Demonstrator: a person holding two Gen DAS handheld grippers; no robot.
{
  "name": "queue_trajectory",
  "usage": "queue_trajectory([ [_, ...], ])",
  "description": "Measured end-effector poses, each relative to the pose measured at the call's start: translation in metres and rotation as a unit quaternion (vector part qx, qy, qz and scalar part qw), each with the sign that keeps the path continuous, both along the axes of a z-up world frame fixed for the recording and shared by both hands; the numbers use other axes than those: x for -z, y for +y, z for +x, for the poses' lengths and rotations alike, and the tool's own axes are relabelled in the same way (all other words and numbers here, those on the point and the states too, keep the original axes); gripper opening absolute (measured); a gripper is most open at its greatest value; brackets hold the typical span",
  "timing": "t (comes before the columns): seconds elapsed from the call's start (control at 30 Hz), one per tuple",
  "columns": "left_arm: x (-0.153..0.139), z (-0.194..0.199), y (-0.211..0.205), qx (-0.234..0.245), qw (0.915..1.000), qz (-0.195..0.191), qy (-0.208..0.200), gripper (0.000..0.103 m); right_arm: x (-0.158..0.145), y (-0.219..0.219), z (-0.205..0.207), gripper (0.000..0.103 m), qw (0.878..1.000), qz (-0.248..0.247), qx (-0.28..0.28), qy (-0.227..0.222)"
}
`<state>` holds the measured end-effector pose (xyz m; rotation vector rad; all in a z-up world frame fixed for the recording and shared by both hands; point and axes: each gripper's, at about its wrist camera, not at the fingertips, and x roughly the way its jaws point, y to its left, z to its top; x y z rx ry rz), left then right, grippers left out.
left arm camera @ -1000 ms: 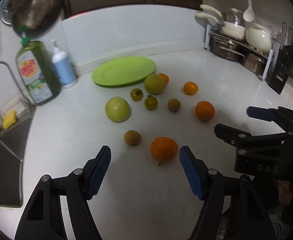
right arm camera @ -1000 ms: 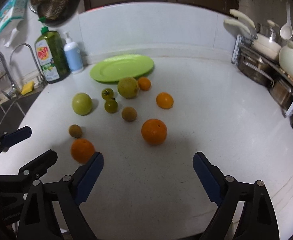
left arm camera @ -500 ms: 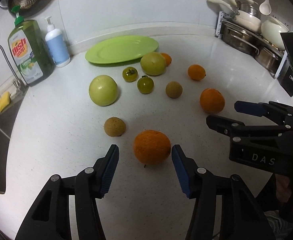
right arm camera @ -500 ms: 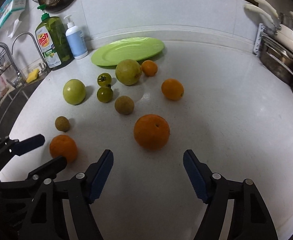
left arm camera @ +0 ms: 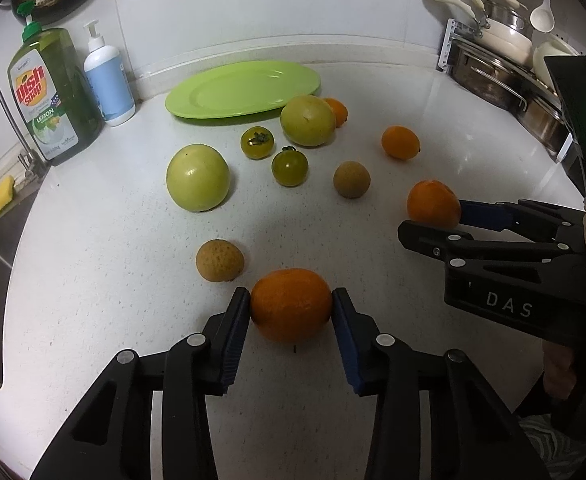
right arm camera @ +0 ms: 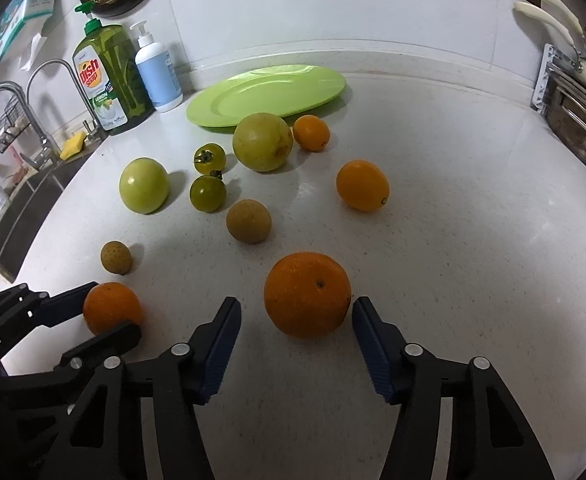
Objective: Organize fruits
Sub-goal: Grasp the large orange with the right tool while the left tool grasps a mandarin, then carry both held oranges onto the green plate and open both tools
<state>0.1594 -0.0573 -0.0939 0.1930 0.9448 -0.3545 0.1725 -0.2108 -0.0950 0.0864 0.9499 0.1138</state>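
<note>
two grippers now each bracket an orange: the left gripper (left arm camera: 291, 306) has closed from its wide stance of a second ago until both blue pads touch the near orange (left arm camera: 291, 304), gripping it on the counter (left arm camera: 93, 280), not visibly lifted. the right gripper (right arm camera: 295, 320) has advanced and narrowed around the larger orange (right arm camera: 307, 294), its right pad just touching, the left pad apart, so it is open. beyond lie two brown fruits, green tomatoes, pale green fruits and smaller oranges, near the empty green plate (left arm camera: 243, 88) at the far side. likely next: lift toward the plate.
</note>
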Motion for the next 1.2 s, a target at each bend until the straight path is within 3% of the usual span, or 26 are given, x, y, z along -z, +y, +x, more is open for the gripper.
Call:
queue_trajectory([
  [0.17,0.000,0.001,0.000,-0.002,1.0000,-0.006,0.003,0.041,0.000,-0.001,0.001,0.043,1.000,-0.010,0.000,-0.004],
  [0.53,-0.012,0.001,0.003,-0.005,0.9996,-0.024,-0.011,0.041,-0.008,0.004,-0.009,0.043,1.000,-0.013,-0.012,-0.013],
  [1.2,-0.081,0.005,0.032,-0.010,0.9930,-0.047,-0.107,0.041,-0.072,0.025,-0.021,0.043,0.996,-0.020,-0.008,-0.085],
])
